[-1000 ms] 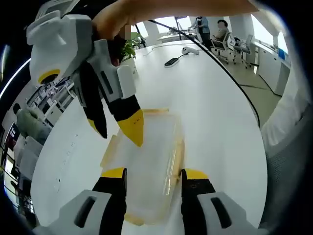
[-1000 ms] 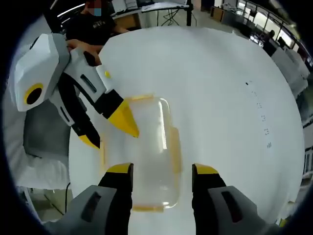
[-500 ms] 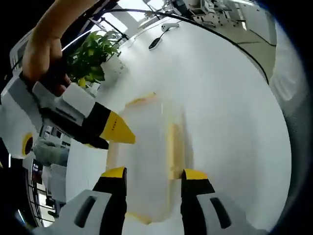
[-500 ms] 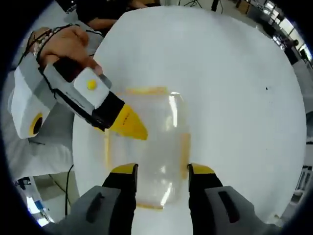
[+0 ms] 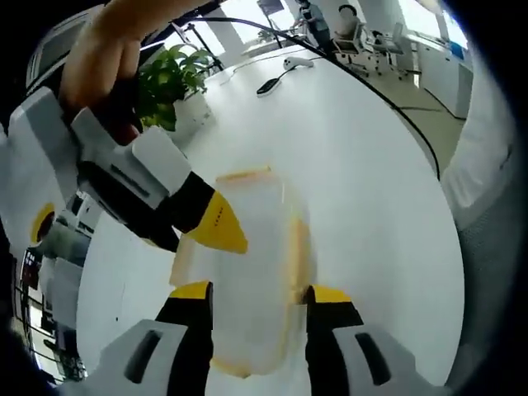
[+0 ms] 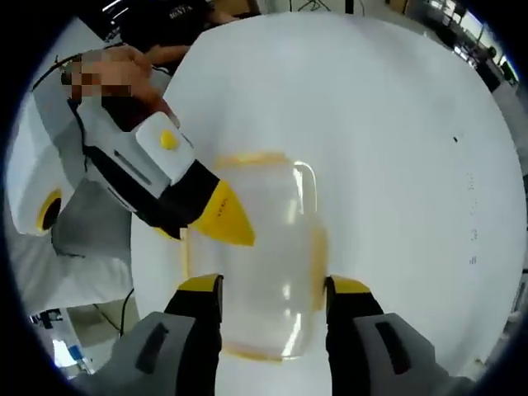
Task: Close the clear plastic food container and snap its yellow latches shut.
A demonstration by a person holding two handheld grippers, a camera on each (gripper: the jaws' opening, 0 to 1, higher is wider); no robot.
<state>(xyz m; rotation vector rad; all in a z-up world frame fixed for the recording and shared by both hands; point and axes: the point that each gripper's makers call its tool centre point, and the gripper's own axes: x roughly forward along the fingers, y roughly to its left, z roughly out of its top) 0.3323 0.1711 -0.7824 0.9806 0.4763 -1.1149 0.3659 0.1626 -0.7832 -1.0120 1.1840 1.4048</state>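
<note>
Clear rounded container [image 5: 247, 272], yellow latches [image 6: 318, 256]

Glossy clear plastic container [image 6: 264, 247], seemingly

1 clear container [image 5: 247, 272] w/ lid on, centre of view. Yellow latches: 4 seen, 1 per side. 2 grippers: left gripper [image 5: 257, 290], right gripper [image 6: 274, 285]. 1 white worktop [image 5: 371, 206]. 1 potted plant [image 5: 169, 87] at 11 o'clock. 2 dark handheld devices at 12.

I note: container [image 6: 262, 272] clear, yellow latches [image 6: 318, 247]; table [image 6: 396, 124] white; gripper [image 5: 252, 290] jaws black, yellow-tipped; plant [image 5: 169, 91] green.
</note>
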